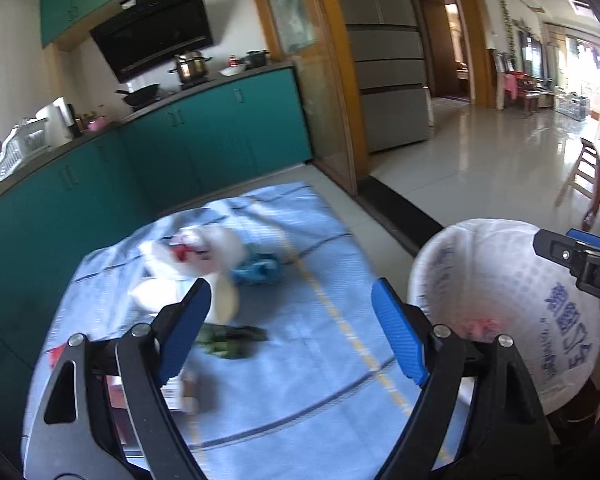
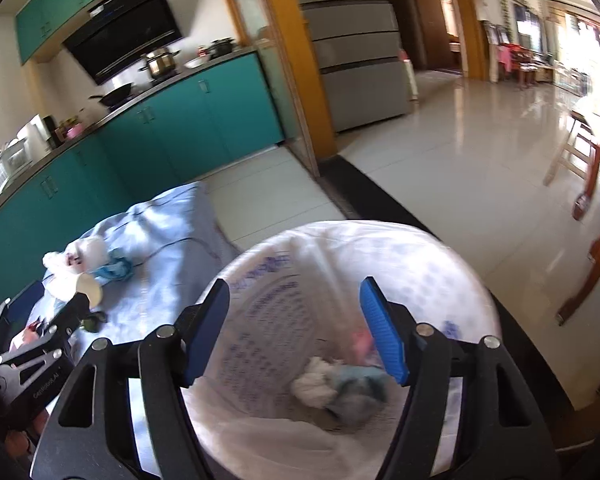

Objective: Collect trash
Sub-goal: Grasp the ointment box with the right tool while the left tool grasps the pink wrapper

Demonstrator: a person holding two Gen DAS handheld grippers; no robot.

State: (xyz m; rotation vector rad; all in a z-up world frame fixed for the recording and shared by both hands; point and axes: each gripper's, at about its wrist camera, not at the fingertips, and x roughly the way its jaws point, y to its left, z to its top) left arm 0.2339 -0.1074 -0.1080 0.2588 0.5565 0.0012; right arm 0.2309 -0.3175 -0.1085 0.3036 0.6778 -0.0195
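Left view over blue cloth (image 1: 284, 392), right over lined bin (image 2: 452, 264); both shared.

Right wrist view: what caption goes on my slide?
Open right gripper over the lined trash bin, crumpled trash inside.

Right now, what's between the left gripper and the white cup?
A small dark green scrap on the blue cloth lies between the open left gripper and the white cup, in the left wrist view.
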